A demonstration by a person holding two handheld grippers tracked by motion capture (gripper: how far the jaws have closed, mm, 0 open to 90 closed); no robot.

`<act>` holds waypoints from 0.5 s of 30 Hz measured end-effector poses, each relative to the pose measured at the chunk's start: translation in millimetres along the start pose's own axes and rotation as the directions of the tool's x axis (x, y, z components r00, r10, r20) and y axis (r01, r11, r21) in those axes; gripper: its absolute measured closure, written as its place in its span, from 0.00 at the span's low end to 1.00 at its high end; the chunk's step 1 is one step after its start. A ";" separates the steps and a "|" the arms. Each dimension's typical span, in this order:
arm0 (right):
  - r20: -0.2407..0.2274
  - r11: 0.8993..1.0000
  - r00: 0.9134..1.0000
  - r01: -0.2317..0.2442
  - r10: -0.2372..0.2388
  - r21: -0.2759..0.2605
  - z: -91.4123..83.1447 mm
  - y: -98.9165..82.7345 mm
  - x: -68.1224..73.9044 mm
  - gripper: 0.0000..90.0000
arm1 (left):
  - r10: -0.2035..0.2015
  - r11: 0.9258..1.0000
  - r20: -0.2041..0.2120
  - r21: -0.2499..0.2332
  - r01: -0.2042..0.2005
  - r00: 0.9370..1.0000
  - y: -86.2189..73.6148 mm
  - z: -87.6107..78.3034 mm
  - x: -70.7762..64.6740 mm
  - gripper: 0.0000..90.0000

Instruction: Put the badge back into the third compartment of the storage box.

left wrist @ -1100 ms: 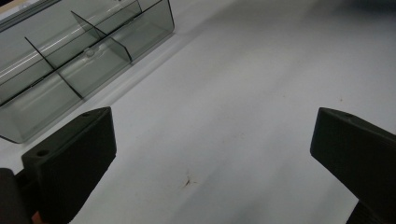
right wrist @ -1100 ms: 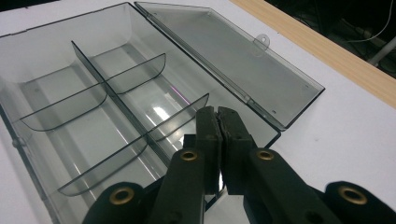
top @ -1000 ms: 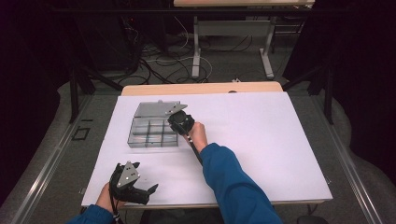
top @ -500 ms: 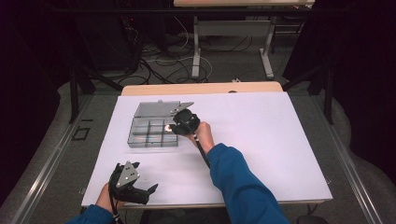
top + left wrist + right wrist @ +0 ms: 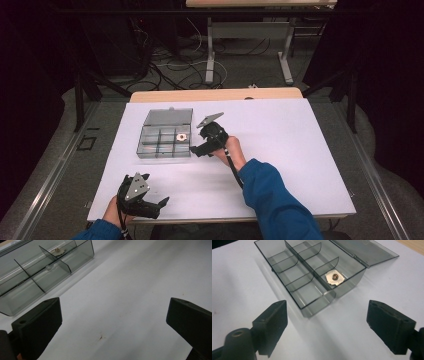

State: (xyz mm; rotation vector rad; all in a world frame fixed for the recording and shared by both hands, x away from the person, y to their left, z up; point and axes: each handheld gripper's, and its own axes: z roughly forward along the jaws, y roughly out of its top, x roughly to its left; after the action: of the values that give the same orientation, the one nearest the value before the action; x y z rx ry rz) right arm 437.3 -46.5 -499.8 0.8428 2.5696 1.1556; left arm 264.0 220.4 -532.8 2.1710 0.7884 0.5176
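Observation:
A smoky clear compartment box point(image 5: 160, 142) lies open on the white sheet, its lid point(image 5: 168, 117) folded flat behind it. A small pale flower-shaped piece with a brown centre point(image 5: 181, 136) rests in the box's far right compartment. The right gripper view shows the piece point(image 5: 334, 277) too, inside the box point(image 5: 307, 287). My right gripper point(image 5: 196, 149) hovers just right of the box, open and holding nothing point(image 5: 327, 311). My left gripper point(image 5: 157, 207) sits by the table's front edge, open on bare sheet point(image 5: 112, 307), with the box point(image 5: 37, 272) off to its upper left.
The white sheet point(image 5: 290, 150) covers most of the wooden table point(image 5: 215, 94), with wide bare room to the right of the box. Beyond the far edge are the floor, loose cables point(image 5: 165, 65) and another table's legs point(image 5: 210, 55).
My right gripper has drawn back from over the box's right end toward the person, and the pale piece now shows in its compartment. The left gripper has stayed put.

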 end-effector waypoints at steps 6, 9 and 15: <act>-0.018 1.000 1.000 -0.012 0.012 -0.026 -21.4 -14.4 -1.3 0.13 | 0.006 1.000 -0.002 0.005 -0.006 1.000 0.0 0.9 -0.1 0.00; -0.030 1.000 1.000 -0.007 0.007 -0.020 -31.5 -18.4 -1.9 0.10 | 0.002 1.000 -0.009 -0.002 -0.002 1.000 0.0 0.0 0.2 0.00; -0.017 0.999 1.000 -0.007 0.007 -0.039 -51.1 -29.6 -4.3 0.08 | -0.002 1.000 -0.001 -0.001 0.002 1.000 0.1 0.1 -0.2 0.00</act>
State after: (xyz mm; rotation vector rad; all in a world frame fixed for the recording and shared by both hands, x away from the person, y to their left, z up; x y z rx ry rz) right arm 408.2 -96.5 -487.3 0.8375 2.5514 1.2157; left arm 263.9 220.1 -532.8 2.1687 0.7908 0.5175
